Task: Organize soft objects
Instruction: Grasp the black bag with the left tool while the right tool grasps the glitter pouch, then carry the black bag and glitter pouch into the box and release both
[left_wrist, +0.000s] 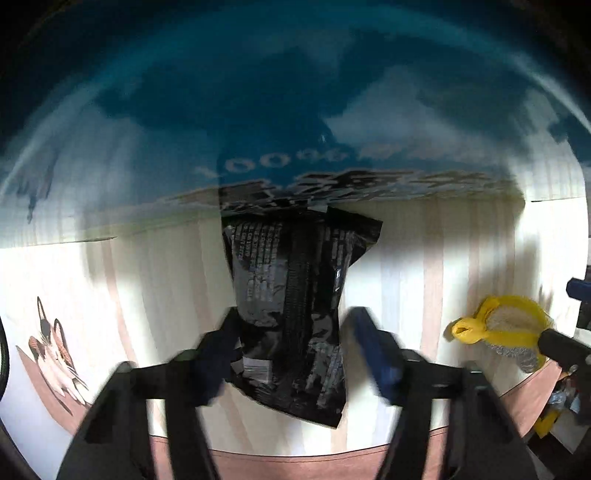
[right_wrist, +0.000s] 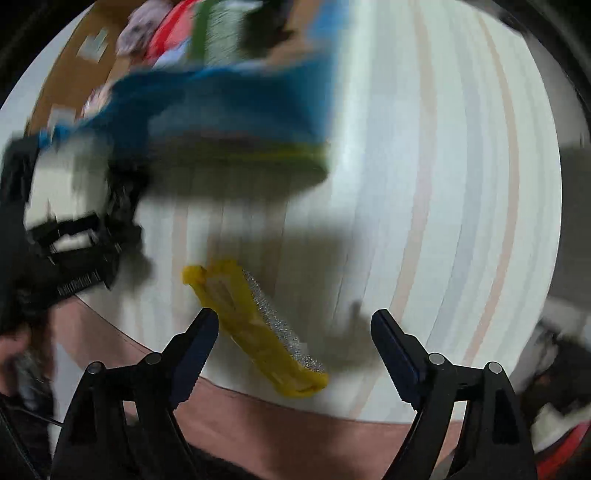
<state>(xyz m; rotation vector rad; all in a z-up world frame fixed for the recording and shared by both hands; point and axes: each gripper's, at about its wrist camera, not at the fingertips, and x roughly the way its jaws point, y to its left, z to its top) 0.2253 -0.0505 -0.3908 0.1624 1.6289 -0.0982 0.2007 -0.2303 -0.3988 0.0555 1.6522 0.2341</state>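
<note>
**Ana:** Two soft things lie near the blue box (left_wrist: 295, 92), and it is the biggest thing here, so I place all the rest from it. It stands on the striped table cover (left_wrist: 461, 240). The black packet (left_wrist: 291, 314) lies on the cover with its far end touching the foot of the box, maybe a little under its edge.

**Ben:** And the left gripper (left_wrist: 291, 354)?

**Ana:** It is around the near half of the packet. One finger touches the packet's side, the other stands just apart from it, so the fingers look released, not clenched. The picture is blurred there, so I am not fully sure.

**Ben:** What can go wrong?

**Ana:** I think the packet is slippery film with air inside. If the fingers press only the puffed middle, it can slide out forward against the box. It may also catch on the box's lower edge and tear.

**Ben:** And the smaller thing?

**Ana:** The yellow sponge scrubber (right_wrist: 255, 325) lies further from the box, near the table's front edge. The right gripper (right_wrist: 291, 332) has its fingers spread wide. The left fingertip is just beside the scrubber, and nothing is grasped.

**Ben:** The risk?

**Ana:** The scrubber lies diagonal. If that finger pushes it before closing, it may turn, or go over the edge.
</note>
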